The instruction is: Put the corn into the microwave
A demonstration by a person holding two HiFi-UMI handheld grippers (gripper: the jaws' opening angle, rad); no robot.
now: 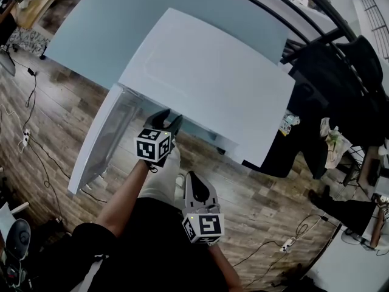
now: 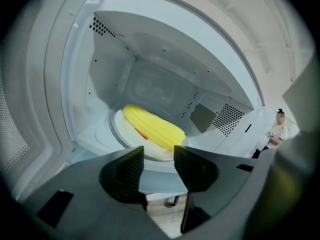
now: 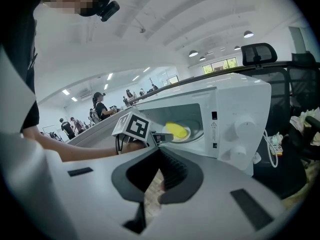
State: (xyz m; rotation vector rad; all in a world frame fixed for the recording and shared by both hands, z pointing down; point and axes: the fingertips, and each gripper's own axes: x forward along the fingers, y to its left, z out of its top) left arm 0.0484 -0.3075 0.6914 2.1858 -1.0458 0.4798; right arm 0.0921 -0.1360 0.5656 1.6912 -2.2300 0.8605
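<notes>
1. Twice spotted the corn (image 2: 152, 128): close up in the left gripper view and small in the right gripper view, both times lying on its side on a white plate (image 2: 120, 126) inside the microwave (image 2: 165, 49).
2. Found the door (image 1: 100, 139) swung wide open, at the left in the head view, and the white oven standing on a pale table (image 1: 103, 35).
3. Held the left gripper (image 2: 158, 159) at the oven's mouth, pointed in and somewhat down.
4. Had its tongs spread, with nothing between the ribbed pads (image 2: 131, 166); saw the corn beyond them, clear of both.
5. Noticed a red patch (image 2: 140, 133) under the cob, against the plate; could not identify it at this angle.
6. Held the right gripper (image 3: 161, 156) back from the oven, nearer the body and to the right of the left one.
7. Saw its tongs pressed together at the tips, pinching nothing, with only wooden floor (image 1: 255, 187) showing through the gap lower down.
8. Made out, from the right gripper view, the left gripper's marker cube (image 3: 132, 126) just in front of the open cavity.
</notes>
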